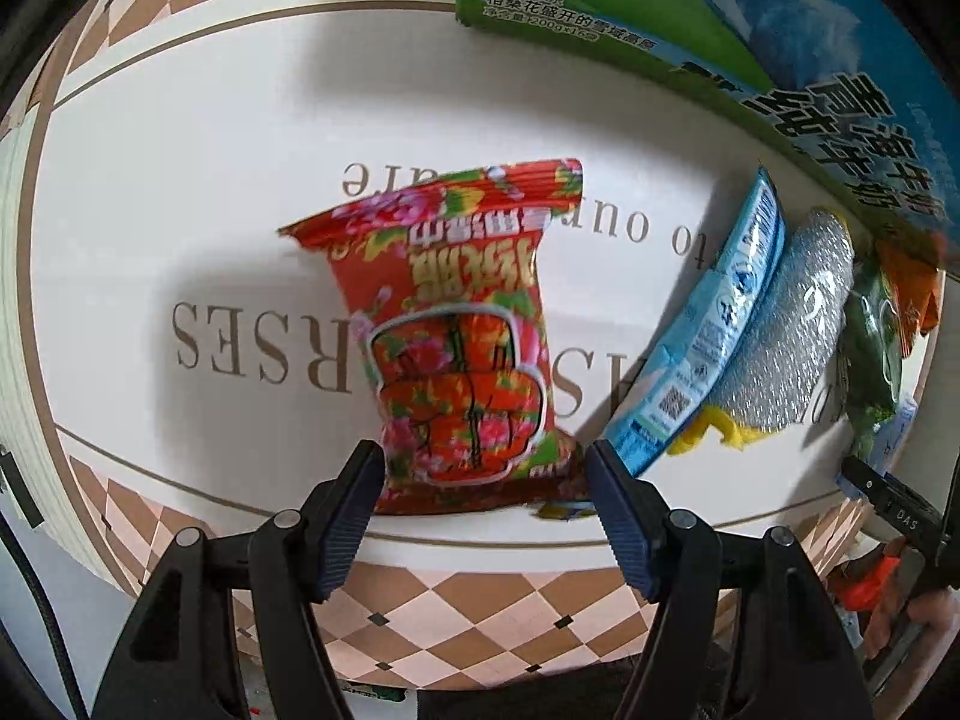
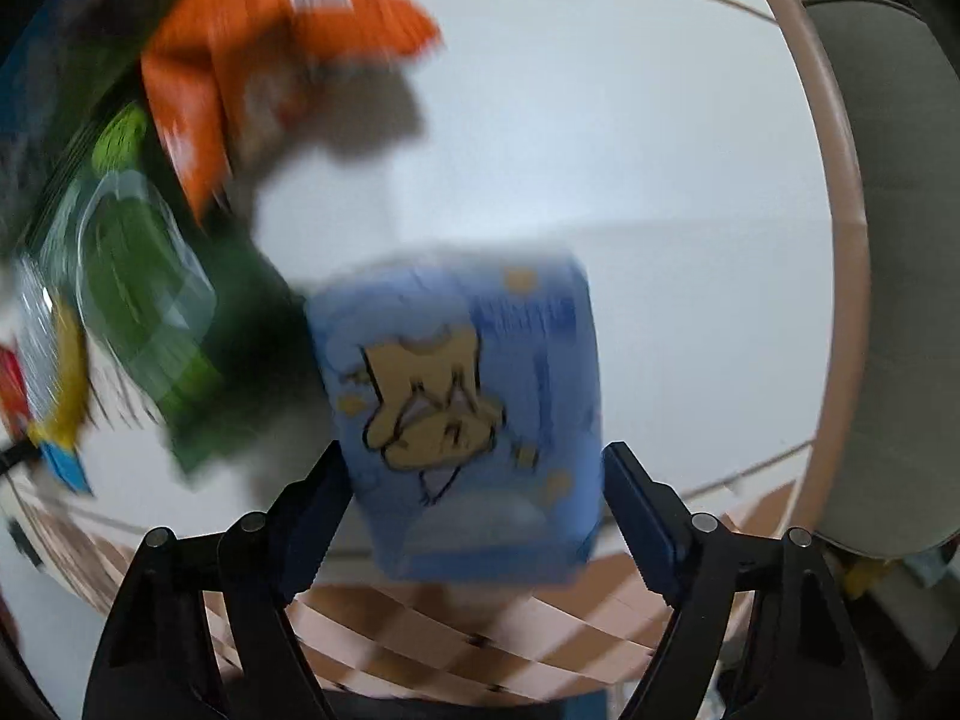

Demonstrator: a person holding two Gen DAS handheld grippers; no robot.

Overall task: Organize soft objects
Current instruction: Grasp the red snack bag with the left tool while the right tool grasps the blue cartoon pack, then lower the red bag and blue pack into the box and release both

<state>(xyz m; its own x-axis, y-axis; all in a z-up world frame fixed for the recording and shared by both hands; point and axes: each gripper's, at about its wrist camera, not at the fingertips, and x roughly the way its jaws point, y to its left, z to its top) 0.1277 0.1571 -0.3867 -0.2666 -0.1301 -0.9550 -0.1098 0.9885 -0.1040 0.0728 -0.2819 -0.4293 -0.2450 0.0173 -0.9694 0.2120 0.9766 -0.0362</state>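
In the left wrist view, my left gripper (image 1: 483, 471) is shut on the bottom edge of a red floral packet (image 1: 462, 336), which stands over the white table top (image 1: 180, 180). In the right wrist view, my right gripper (image 2: 474, 477) is shut on a blue tissue pack with a yellow cartoon figure (image 2: 474, 408); the view is blurred by motion. A green packet (image 2: 150, 324) and an orange packet (image 2: 264, 54) lie to its left.
A light-blue packet (image 1: 714, 330), a silver scrubber with yellow trim (image 1: 792, 324), and green and orange packets (image 1: 876, 324) lie in a row at the right. A green-and-blue milk carton box (image 1: 750, 30) stands behind them. The right gripper shows at the far right (image 1: 894, 504). A grey chair (image 2: 888, 276) stands beyond the table rim.
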